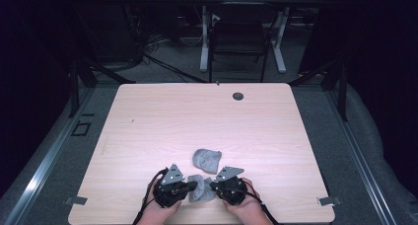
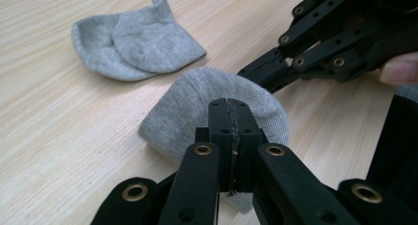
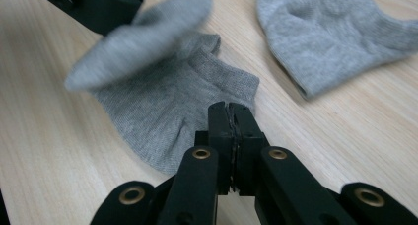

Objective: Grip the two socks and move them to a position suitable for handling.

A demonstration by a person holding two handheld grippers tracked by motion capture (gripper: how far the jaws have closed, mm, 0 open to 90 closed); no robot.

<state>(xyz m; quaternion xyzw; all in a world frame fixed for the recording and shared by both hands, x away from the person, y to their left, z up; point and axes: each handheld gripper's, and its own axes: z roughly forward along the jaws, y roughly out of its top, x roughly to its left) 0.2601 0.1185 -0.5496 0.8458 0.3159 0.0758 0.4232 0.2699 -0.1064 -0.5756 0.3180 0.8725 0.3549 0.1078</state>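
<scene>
Two grey socks lie near the table's front edge. The near sock sits between my two grippers. My left gripper is shut on one end of it, and that end stands lifted as a rounded flap. My right gripper is shut on the sock's opposite edge, low on the wood; in the left gripper view the right gripper reaches in from the upper right. The second sock lies crumpled just beyond, untouched.
The light wooden table has a small round hole near its far edge. A person's hands hold the grippers at the front edge. A dark chair and a desk's white legs stand beyond the table.
</scene>
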